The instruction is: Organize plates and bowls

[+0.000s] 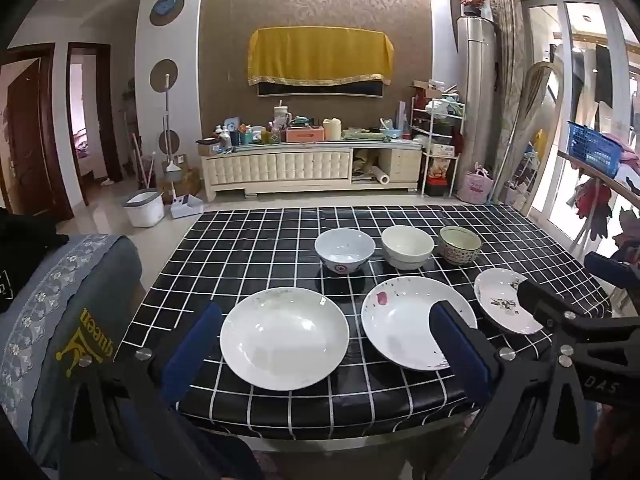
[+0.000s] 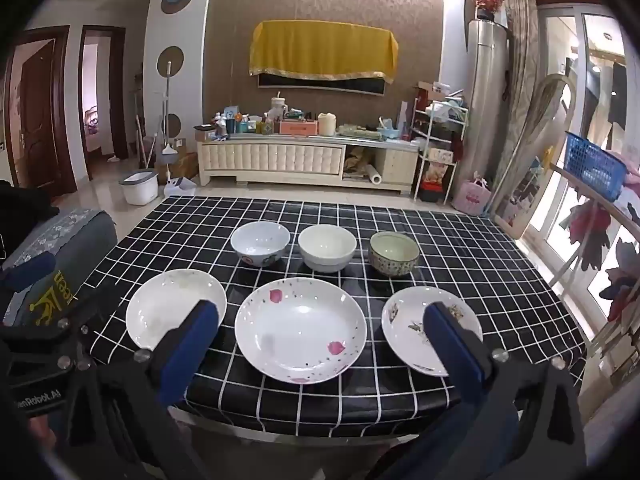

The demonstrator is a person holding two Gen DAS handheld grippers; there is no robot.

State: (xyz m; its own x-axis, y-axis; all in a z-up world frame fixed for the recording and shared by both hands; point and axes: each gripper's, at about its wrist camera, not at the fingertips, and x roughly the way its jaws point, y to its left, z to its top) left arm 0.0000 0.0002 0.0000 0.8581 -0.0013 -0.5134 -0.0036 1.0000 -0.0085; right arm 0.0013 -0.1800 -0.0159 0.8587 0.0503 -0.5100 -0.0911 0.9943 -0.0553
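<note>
Plates and bowls laid out in two rows on a table [image 2: 460, 216] under a black cloth with a white grid, plates in the near row, bowls behind. Largest of the set, a white plate with pink petals [image 2: 300, 320], in the middle of the near row and dead ahead of the right gripper [image 2: 322, 342], framed between its blue pads [image 2: 200, 332]. Next in size, a plain white plate [image 1: 284, 338] at the left end, straight ahead of the left gripper [image 1: 326, 350] and likewise framed between its fingers (round, so no long axis to line up with; any point of the rim as good as another). Smaller again, a flower-sprigged plate [image 2: 416, 320] at the right end, partly hidden behind the right gripper's right finger and nearer that hand than the other. Behind, well apart from both tools, three bowls side by side without touching: a white bowl with a painted foot [image 2: 260, 242] on the left, a cream bowl [image 2: 327, 246] in the middle, a patterned green bowl [image 2: 394, 254] on the right. Both grippers spread wide and empty, tilted down over the near edge of the table. Nothing stacked yet. Judged likeliest as a start: left hand to the plain plate, right hand to the petal plate, each taken at the near rim.
</note>
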